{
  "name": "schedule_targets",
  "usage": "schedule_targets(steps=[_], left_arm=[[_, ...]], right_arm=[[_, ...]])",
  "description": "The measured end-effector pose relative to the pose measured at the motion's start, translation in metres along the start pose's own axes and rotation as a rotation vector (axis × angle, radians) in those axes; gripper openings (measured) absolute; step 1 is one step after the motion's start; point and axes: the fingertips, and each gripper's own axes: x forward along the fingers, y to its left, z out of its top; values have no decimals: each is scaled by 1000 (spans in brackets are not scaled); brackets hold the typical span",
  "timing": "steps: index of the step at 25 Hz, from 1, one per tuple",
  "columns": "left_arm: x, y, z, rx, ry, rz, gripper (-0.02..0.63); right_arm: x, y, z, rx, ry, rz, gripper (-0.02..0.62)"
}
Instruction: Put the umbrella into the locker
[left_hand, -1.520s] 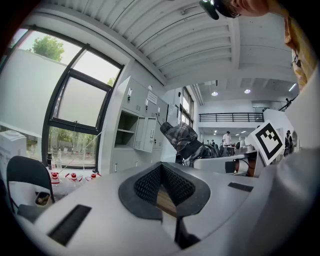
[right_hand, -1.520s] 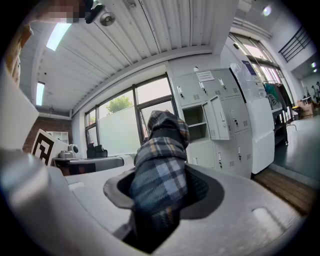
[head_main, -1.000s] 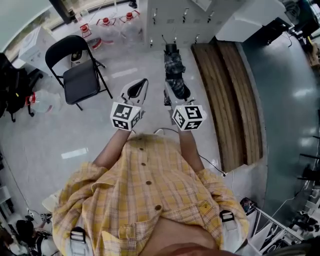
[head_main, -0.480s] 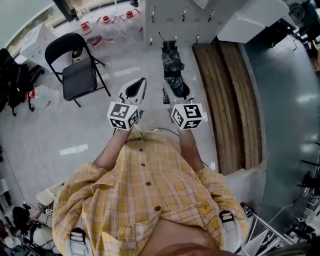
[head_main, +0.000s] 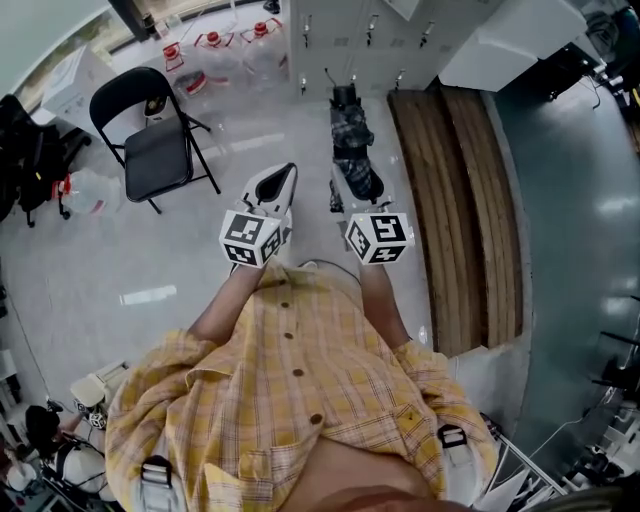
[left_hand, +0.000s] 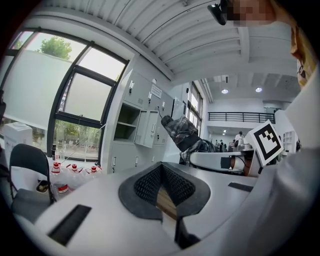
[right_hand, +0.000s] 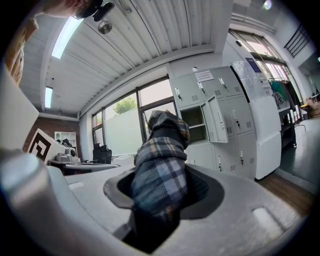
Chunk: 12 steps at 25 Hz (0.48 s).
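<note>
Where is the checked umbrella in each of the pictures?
Head view: top middle; the umbrella pokes out ahead of the person, toward the lockers.
Left gripper view: just right of centre, small and tilted up.
Right gripper view: big, in the very middle, squeezed between the fingers.
Shared landmark: the grey lockers show in all three views.

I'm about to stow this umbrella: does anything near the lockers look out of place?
Nothing looks spilled or damaged. One locker stands open among shut ones, and red-capped jugs sit on the floor beside them.
</note>
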Motion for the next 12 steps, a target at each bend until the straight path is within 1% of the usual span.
schedule_targets(steps=[7, 12], left_arm=[[46, 19, 5, -29, -4, -3, 3], [74, 31, 2, -16, -3, -19, 5]], right_arm=[[28, -26, 6, -18, 25, -4, 193], [51, -48, 7, -14, 20, -23, 195]])
